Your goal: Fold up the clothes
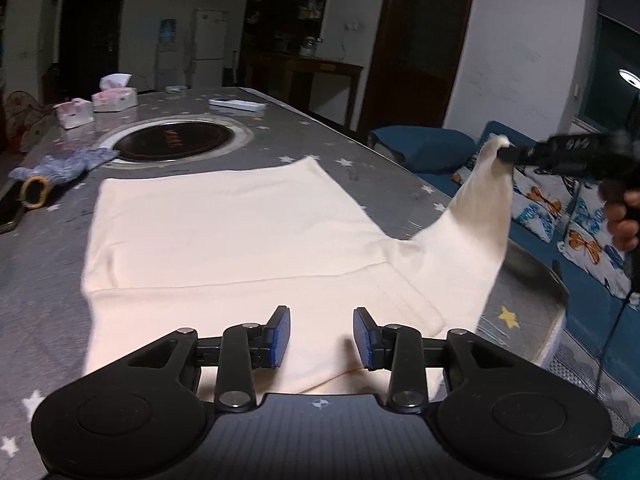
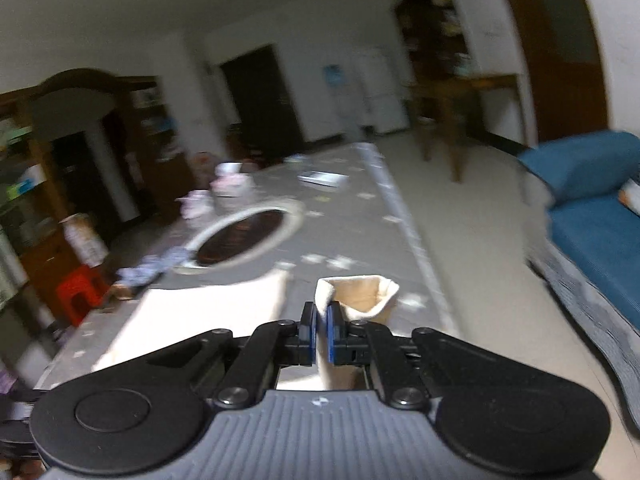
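Observation:
A cream garment (image 1: 224, 232) lies spread flat on the grey star-patterned table (image 1: 360, 160). My left gripper (image 1: 321, 336) is open and empty, hovering over the garment's near edge. My right gripper (image 2: 321, 336) is shut on the cuff of the garment's sleeve (image 2: 360, 300). In the left wrist view the right gripper (image 1: 505, 151) holds that sleeve (image 1: 468, 232) lifted up and out past the table's right edge. The garment's body (image 2: 200, 308) shows below and left in the right wrist view, blurred.
A round black inset hotplate (image 1: 176, 140) sits mid-table. Blue-grey cloth (image 1: 68, 166) and a ring-shaped item (image 1: 35, 190) lie at the left. Tissue boxes (image 1: 114, 98) and a flat white box (image 1: 237, 106) stand farther back. A blue sofa with butterfly cushions (image 1: 560, 208) is right of the table.

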